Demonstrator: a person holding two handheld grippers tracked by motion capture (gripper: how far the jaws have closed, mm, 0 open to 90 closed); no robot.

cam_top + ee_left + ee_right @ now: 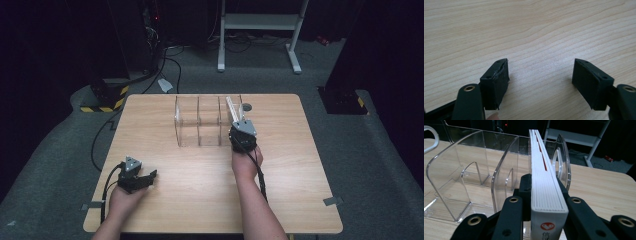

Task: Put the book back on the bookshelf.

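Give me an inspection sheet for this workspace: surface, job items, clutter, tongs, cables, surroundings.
Surface: light wooden table, bare around the work; grey tape tabs at its near corners.
Job's things: clear acrylic rack with upright dividers, standing toward the far side; white book held upright, spine toward the camera, at the rack's right-hand slot.
Clutter: small dark round item behind the rack, too small to identify.
Tongs: right tongs shut on the book; left tongs open, nothing between them, low over the near left of the table.
Cables: one black cable trails from the left tongs off the table edge; more lie on the floor beyond.
Surroundings: grey carpet, white stand, hazard-striped base, dark backdrop.
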